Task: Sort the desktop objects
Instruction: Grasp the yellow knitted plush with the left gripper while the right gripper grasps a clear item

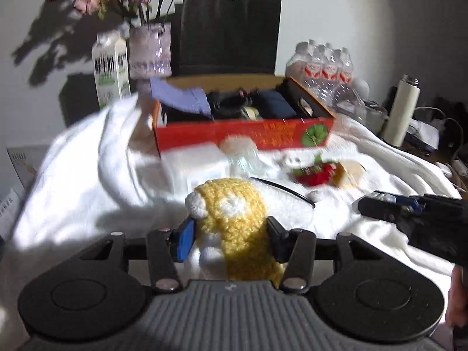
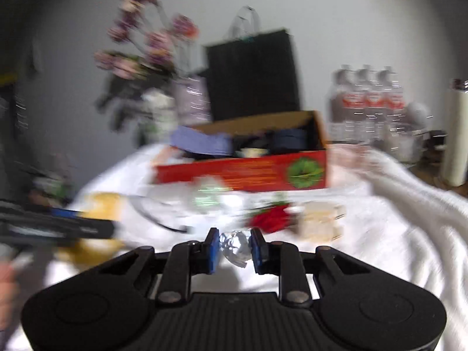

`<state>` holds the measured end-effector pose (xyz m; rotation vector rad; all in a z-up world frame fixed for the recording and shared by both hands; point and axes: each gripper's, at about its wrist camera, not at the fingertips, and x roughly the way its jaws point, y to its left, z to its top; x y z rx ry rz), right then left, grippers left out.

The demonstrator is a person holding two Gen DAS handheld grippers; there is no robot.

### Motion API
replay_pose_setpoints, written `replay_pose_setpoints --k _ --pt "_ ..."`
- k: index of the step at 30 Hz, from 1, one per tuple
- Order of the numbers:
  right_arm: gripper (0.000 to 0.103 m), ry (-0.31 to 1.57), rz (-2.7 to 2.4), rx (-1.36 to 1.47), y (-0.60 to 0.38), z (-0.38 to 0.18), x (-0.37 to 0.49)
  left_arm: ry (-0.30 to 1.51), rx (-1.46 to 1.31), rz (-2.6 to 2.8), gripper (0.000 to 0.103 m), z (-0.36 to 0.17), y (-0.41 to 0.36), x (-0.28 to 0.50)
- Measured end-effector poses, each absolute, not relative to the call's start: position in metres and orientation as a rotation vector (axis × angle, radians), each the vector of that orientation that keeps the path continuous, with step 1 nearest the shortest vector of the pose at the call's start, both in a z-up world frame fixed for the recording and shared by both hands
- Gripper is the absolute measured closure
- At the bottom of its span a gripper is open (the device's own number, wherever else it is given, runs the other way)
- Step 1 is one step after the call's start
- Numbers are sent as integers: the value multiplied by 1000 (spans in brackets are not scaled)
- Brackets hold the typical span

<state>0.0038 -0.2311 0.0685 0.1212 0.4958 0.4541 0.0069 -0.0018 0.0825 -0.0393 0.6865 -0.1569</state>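
My left gripper (image 1: 231, 238) is shut on a yellow and white knitted plush toy (image 1: 231, 207), held above the white cloth. My right gripper (image 2: 234, 247) is shut on a small shiny faceted silvery object (image 2: 235, 247); the right gripper also shows at the right of the left wrist view (image 1: 409, 210). The red open box (image 1: 242, 136) sits behind, holding dark items and a purple cloth (image 1: 181, 96); it also shows in the blurred right wrist view (image 2: 242, 172). A red rose (image 1: 314, 172), a small tan box (image 1: 349, 174) and a white box (image 1: 194, 165) lie in front of it.
A milk carton (image 1: 111, 73), a vase of flowers (image 1: 149, 49) and a black paper bag (image 1: 228, 33) stand behind the box. Water bottles (image 1: 324, 67) and a white flask (image 1: 402, 111) stand at the right. Black-rimmed glasses (image 1: 283, 190) lie on the white cloth (image 1: 87, 175).
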Motion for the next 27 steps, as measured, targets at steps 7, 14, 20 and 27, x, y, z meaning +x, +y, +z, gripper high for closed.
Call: replay_pose_setpoints --k 7,14,20,27 --pt "82 453 527 -17 -185 69 -28 719 -54 -192 52 69 -6 -19" --pt "82 494 330 -15 -192 51 -4 700 -87 -249 52 76 2 -50" --pt "82 491 323 62 -220 60 -17 623 -214 -172 52 97 42 -58" --pt "82 398 432 65 -232 120 -25 574 -284 -214 52 154 60 -5"
